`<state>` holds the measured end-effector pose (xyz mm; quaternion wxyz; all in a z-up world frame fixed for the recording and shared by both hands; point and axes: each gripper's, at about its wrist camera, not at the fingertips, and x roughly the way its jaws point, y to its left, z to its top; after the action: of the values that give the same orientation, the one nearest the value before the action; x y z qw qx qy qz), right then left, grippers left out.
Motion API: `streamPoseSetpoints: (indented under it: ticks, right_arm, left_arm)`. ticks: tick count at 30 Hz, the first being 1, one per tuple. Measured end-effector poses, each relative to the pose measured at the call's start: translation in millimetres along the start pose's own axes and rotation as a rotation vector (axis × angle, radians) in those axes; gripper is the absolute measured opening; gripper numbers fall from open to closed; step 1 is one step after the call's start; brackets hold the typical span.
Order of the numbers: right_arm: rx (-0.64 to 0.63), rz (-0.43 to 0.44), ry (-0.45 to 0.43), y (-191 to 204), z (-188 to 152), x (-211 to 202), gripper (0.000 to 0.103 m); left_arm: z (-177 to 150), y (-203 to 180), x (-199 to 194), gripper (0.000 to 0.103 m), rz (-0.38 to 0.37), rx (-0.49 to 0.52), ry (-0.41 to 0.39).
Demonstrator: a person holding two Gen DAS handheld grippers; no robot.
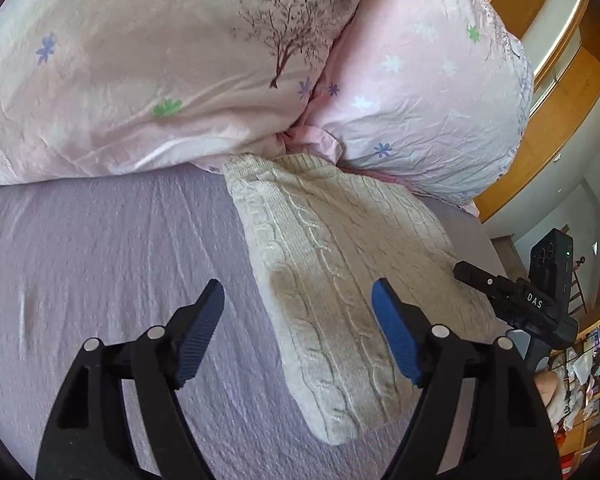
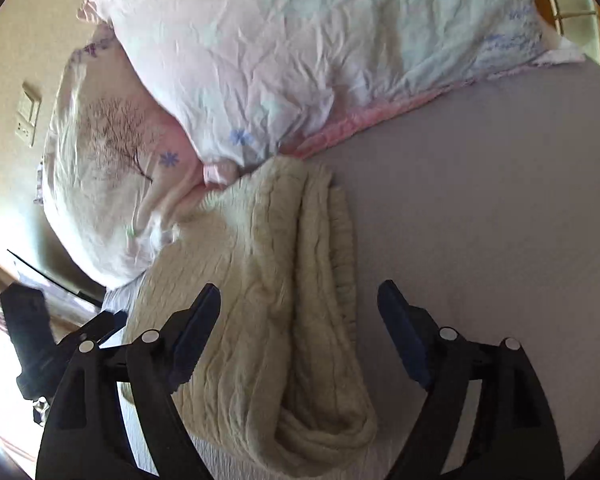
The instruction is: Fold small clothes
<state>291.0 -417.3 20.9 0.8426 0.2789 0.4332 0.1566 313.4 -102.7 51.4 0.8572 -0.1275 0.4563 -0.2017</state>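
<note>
A cream cable-knit sweater [image 1: 332, 280] lies folded into a narrow stack on the lilac bed sheet [image 1: 100, 264], its far end against the pillows. My left gripper [image 1: 298, 300] is open and empty, just above the sweater's left edge. The right gripper's black body [image 1: 516, 300] shows at the sweater's right side. In the right wrist view the sweater [image 2: 268, 320] shows its stacked folded layers on the right side. My right gripper [image 2: 300, 304] is open and empty above the sweater's near end.
Two pink flower-print pillows [image 1: 140, 72] [image 1: 428, 92] lie at the head of the bed. A wooden headboard [image 1: 560, 92] stands at the right. Bare sheet [image 2: 480, 220] lies right of the sweater. A wall with a switch plate [image 2: 28, 116] is at the left.
</note>
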Motion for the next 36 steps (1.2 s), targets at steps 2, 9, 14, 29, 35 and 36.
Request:
streamPoseSetpoints:
  ticks: [2, 9, 14, 29, 35, 36]
  right_arm:
    - [0.013, 0.008, 0.058, -2, -2, 11, 0.082]
    - [0.113, 0.2, 0.111, -24, -14, 16, 0.045]
    - [0.157, 0.37, 0.126, -14, -28, 19, 0.034]
    - [-0.183, 0.177, -0.047, 110, -51, -14, 0.072]
    - [-0.15, 0.341, 0.146, 147, -59, 30, 0.086]
    - [-0.114, 0.298, 0.168, 143, -62, 44, 0.085]
  left_arm:
    - [-1, -3, 15, 0.077, -0.024, -0.008, 0.037]
    - [-18, 3, 47, 0.075, -0.126, -0.092, 0.108]
    - [-24, 23, 28, 0.043, -0.175, -0.129, 0.075]
    - [-53, 67, -119, 0.063, 0.125, 0.043, -0.216]
    - [-58, 28, -75, 0.101, 0.059, 0.076, -0.078]
    - [-59, 32, -56, 0.101, 0.083, 0.056, -0.023]
